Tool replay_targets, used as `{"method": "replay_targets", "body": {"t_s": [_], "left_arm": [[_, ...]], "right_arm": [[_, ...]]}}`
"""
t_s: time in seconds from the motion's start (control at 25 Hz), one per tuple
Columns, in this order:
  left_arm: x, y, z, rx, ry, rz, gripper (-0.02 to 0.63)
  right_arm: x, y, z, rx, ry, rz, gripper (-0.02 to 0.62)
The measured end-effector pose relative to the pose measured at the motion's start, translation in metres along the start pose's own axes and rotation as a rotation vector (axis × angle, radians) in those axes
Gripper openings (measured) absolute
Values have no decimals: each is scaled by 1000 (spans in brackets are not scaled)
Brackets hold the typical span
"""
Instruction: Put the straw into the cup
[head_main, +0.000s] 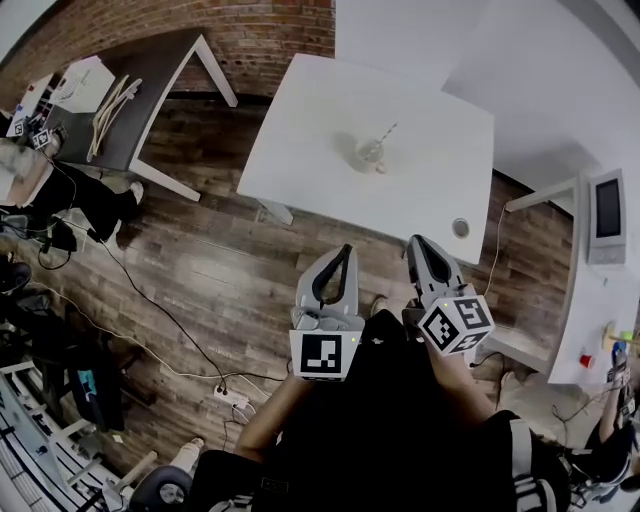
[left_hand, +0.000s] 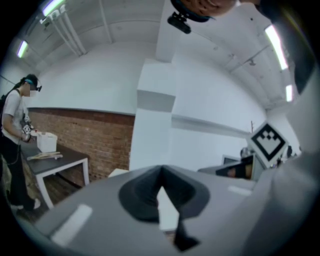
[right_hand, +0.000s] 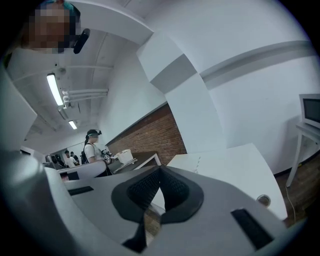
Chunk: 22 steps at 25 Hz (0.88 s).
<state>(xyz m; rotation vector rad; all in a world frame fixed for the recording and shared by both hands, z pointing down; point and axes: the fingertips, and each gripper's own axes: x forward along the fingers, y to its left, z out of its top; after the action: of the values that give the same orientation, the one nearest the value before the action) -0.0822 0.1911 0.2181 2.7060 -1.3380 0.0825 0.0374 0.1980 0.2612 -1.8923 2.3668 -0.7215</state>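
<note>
White table holds the cup and straw well apart from my left gripper and right gripper, both closed on nothing, so I judge the approach not yet begun and reaching in with one of them opened comes next.

The room is bright and evenly lit. In the left gripper view, long ceiling lamps glow at 11 and 2 o'clock; in the right gripper view, one lamp shines at 10 o'clock. In the head view the white table is almost washed out, and the floor gets dim toward 9 o'clock. All views are fisheye, with bent lines and black corners. The left gripper and right gripper look soft, out of focus.
</note>
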Motion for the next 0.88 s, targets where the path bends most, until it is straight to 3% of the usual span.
{"method": "replay_targets", "body": {"t_s": [0.28,0.48,0.88], "left_arm": [[-7,-16,4,-19,-4,55,3],[1,-39,3,0,32,51,3],[4,-43,10,15,23,98,3]], "right_arm": [[-17,5,4,-39,13,46,6],[-30,3,5,-62,30,92,6],[-45,-12,14,-74,1,95,6]]}}
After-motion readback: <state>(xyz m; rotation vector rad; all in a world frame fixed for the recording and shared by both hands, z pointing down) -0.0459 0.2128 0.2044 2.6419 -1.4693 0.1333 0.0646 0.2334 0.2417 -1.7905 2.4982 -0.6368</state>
